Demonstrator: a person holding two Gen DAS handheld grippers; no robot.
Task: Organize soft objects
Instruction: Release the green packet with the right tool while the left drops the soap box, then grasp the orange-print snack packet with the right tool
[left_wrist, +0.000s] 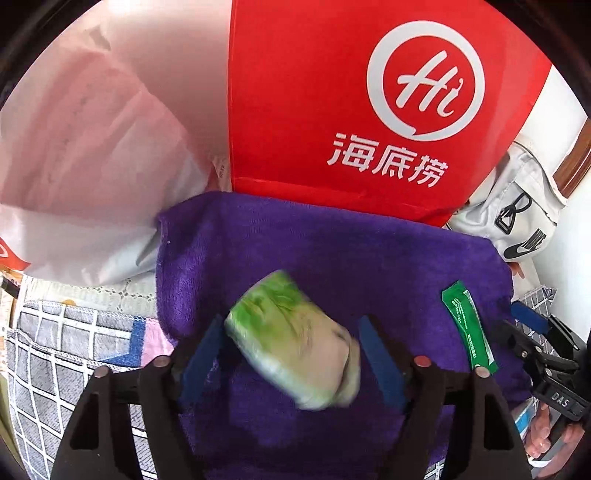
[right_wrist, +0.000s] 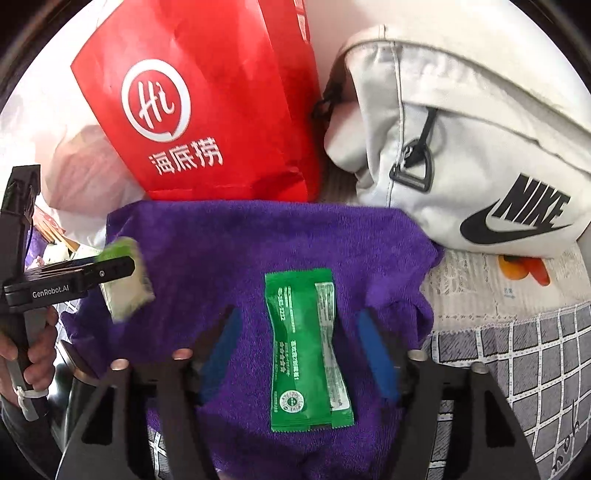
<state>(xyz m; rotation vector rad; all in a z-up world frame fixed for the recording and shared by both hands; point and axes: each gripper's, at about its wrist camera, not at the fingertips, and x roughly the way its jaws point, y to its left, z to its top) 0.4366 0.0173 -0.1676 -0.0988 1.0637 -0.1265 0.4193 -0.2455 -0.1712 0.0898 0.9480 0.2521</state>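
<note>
Both grippers spread – left gripper (left_wrist: 291, 354) around the pack (left_wrist: 295, 339), right gripper (right_wrist: 299, 350) around the sachet (right_wrist: 306, 350); lay both flat on the towel (left_wrist: 332, 251), clear before lifting.

Both wrist views look steeply down, close over purple towel (left_wrist: 332, 258) (right_wrist: 258, 240) — shared ground, red bag (left_wrist: 314, 110) (right_wrist: 221, 110) behind.

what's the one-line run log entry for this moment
left gripper: open, light green packet between jaws | right gripper: open, green sachet flat on purple towel
</note>
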